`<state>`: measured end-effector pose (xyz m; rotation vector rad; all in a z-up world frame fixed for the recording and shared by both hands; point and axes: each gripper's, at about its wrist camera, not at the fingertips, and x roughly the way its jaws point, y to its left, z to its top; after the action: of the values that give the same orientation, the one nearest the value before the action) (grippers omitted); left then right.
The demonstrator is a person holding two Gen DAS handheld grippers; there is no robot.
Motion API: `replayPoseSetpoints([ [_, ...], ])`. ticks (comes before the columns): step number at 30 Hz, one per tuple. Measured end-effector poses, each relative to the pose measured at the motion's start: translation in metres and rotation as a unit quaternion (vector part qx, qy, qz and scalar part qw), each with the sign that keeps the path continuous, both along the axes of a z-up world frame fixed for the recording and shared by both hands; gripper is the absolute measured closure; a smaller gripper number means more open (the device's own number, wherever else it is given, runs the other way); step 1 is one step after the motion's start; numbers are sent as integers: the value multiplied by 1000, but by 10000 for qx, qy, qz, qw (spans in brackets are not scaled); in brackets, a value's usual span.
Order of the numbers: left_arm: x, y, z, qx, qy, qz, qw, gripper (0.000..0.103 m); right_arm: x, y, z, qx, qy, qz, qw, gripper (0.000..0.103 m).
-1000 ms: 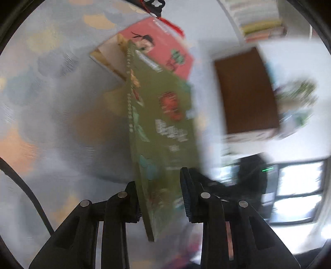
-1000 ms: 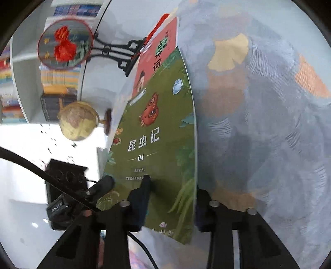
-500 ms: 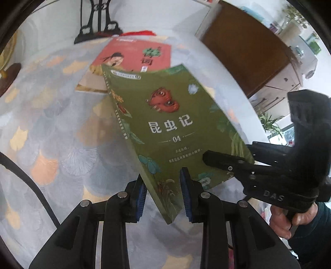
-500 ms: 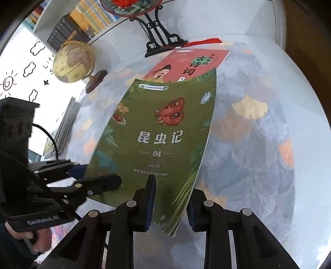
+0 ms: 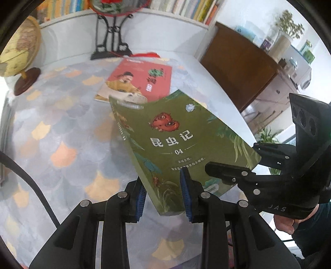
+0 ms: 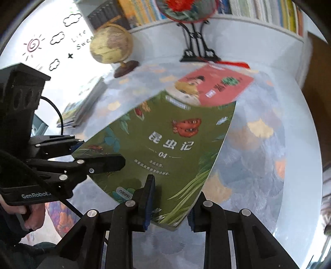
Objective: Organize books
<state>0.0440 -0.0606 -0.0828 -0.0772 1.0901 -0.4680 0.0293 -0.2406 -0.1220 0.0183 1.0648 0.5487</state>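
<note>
A green book [image 5: 178, 144] with a red insect on its cover hangs tilted above the table, held at both near corners. My left gripper [image 5: 163, 192] is shut on its spine-side corner, blue pads against both faces. My right gripper [image 6: 171, 204] is shut on the other lower corner, and the left wrist view shows this right gripper [image 5: 231, 175] reaching in from the right. The right wrist view shows the same green book [image 6: 165, 144] and the left gripper [image 6: 99, 153] coming in from the left. A red book [image 5: 144, 80] lies flat on the cloth behind, its near edge hidden by the green one.
The round table [image 5: 62, 144] has a grey and orange patterned cloth. A globe [image 5: 18, 51] and a black ornament stand [image 5: 111, 41] sit at the back, below a bookshelf [image 5: 186, 8]. A stack of books [image 6: 82, 107] lies at the left edge. A brown cabinet [image 5: 238, 66] stands beyond the right edge.
Both grippers rose and rolled, so the green book went from nearly edge-on to cover facing up. More of the shelf and the globe now shows.
</note>
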Motion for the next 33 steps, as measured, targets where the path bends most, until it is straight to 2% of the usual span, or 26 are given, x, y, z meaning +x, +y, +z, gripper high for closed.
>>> replayPoseSetpoints([
  [4,-8,26,13,-119,-179,209,9996,76,0,21,17,86,-180,178,9996,77],
  [8,-12,58,24,-238,-355,369,9984,76,-2,59,31,-12,-386,388,9985,77],
  [14,-21,138,49,-357,-710,694,9944,76,-4,131,60,0,-671,596,9960,77],
  [20,-25,237,72,-209,-1112,1219,9861,76,5,232,83,132,-994,996,9900,77],
  [27,-16,332,74,-159,-1298,1751,9758,76,34,343,89,285,-1028,1418,9841,77],
  [33,9,388,49,-262,-1205,2036,9713,74,63,405,74,212,-852,1534,9843,77],
])
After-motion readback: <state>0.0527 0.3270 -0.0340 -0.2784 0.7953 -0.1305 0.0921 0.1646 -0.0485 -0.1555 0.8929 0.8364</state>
